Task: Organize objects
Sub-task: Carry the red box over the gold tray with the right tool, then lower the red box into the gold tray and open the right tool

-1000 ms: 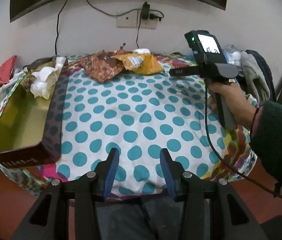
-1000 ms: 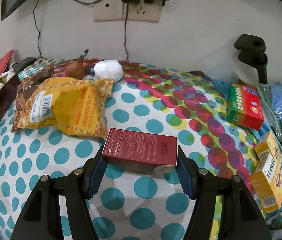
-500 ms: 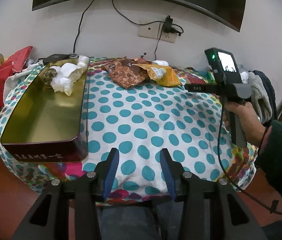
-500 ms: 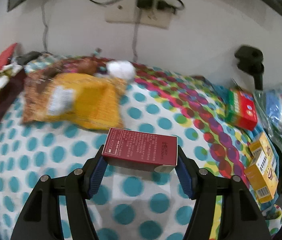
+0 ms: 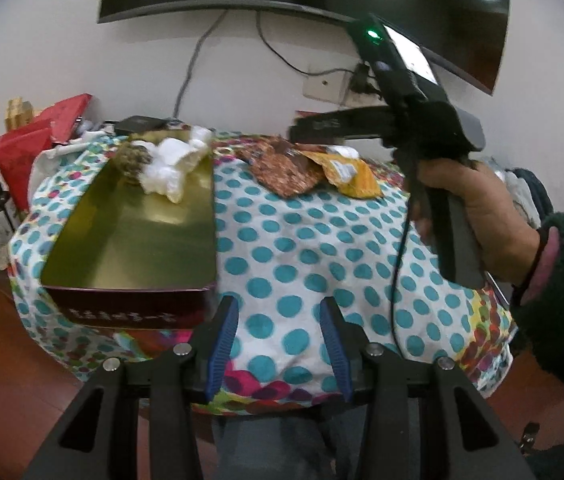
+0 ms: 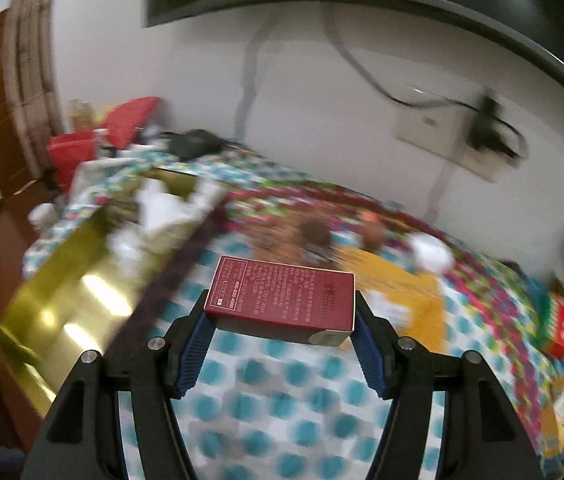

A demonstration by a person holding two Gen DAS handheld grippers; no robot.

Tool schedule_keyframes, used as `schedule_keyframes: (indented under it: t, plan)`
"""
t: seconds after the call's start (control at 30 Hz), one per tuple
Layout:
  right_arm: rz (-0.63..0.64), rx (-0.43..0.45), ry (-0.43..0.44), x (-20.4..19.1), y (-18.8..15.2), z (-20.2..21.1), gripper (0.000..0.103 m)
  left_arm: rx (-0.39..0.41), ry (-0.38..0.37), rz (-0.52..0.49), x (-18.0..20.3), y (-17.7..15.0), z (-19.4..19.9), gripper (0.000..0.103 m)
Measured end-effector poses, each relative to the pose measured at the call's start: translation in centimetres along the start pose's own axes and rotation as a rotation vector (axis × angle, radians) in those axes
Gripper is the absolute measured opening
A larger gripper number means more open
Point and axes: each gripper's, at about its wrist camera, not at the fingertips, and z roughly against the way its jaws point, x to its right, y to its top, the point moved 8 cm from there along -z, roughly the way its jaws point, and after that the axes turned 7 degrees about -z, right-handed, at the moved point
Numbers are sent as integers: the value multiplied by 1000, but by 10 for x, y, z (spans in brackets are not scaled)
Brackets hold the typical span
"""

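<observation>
We hold the right tongs (image 6: 280, 344) clamped on a dark red box (image 6: 282, 300), the blue pads pressing its two short ends so it lies flat between them, printed side up, lifted clear of the dotted cloth (image 6: 282, 408) below. From that camera, at about ten o'clock from the box, sits the gold-lined tin tray (image 6: 70, 300), its dark rim just beside the box's left end in the blurred view; whether they touch we cannot tell. At one o'clock lies a yellow snack packet (image 6: 402, 292), and far out at three o'clock a red and green carton (image 6: 560, 328) near the cloth's edge.

Our left tongs (image 5: 278, 340) stand apart with nothing between the blue pads, hovering over the near edge of the worktop (image 5: 302, 240). At eleven o'clock from them the same tray (image 5: 142, 240) rests on the cloth, its near wall dark red with pale lettering; white crumpled tissue (image 5: 172, 168) and a brownish lump lie in its far end. At twelve o'clock, by the far side, are a brown patterned packet (image 5: 286, 168) and the yellow one (image 5: 352, 176), overlapping. At two o'clock our right hand (image 5: 470, 216) grips the handle of the other tool, a green fleece sleeve (image 5: 562, 300) behind it.
</observation>
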Motion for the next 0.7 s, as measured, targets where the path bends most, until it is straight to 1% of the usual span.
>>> schedule_keyframes:
  t: [0.1,0.17,0.23,0.27,0.37,0.43,0.47,0.6,0.7]
  plan:
    - [44,-14,75,-45,8,-8,61,17,41,16,-15,1,11,43]
    - [78,-36,123,-76,10,-14,61,27,55,31,-25,0,17,43]
    - [123,-52,157,-105,11,-21,61,32,86,51,-38,-2,24,43]
    - [152,-75,183,-124,11,-27,61,34,94,60,-44,-3,26,43]
    - [208,-128,221,-163,10,-44,61,25,133,96,-63,-8,29,43]
    - [205,-179,243,-178,9,-57,61,15,146,116,-73,-11,29,43]
    - [208,-213,238,-185,8,-67,61,10,154,129,-79,-14,29,43]
    - [234,-271,195,-197,6,-94,62,-2,171,160,-92,-21,31,43]
    - [228,-302,196,-199,3,-105,63,-8,176,163,-97,-25,30,43]
